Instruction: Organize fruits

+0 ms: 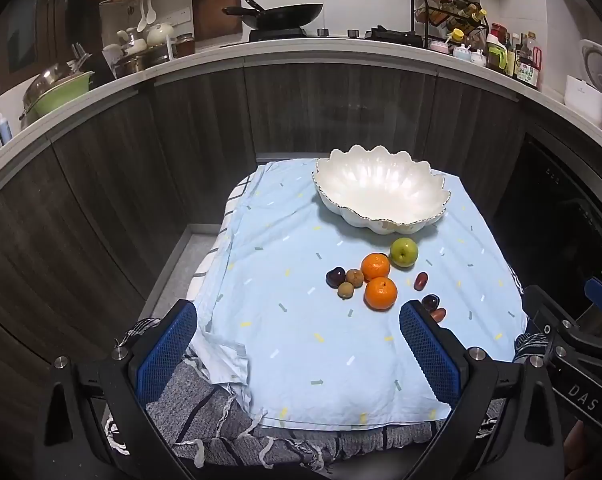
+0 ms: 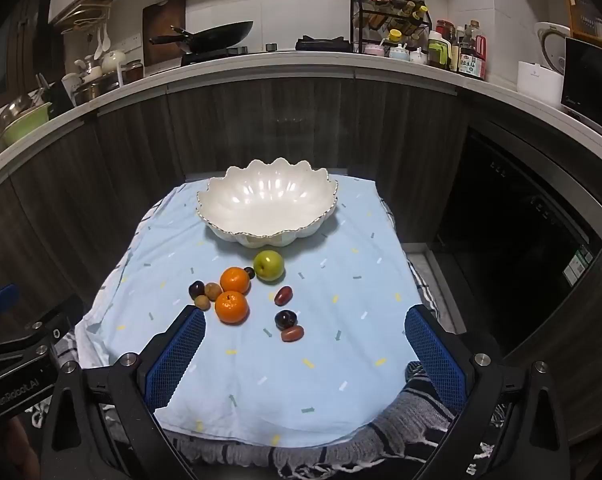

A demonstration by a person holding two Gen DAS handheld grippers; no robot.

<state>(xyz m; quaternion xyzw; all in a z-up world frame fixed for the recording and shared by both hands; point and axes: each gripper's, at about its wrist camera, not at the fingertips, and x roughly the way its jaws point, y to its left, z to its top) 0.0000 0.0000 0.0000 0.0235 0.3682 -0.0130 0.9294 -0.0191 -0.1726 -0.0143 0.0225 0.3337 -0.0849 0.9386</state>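
Hovering over the tabletop's near edge, the left claw (image 1: 297,344) and right claw (image 2: 305,348) both stand apart, holding nothing, while two oranges (image 2: 231,307), a green apple (image 2: 268,265) and small fruits lie mid-cloth before the scalloped white bowl (image 2: 267,200) at the far edge.

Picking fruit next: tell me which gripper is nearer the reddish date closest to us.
Right. The right gripper sits open just behind the date; the left gripper is open farther left, the date by its right finger.
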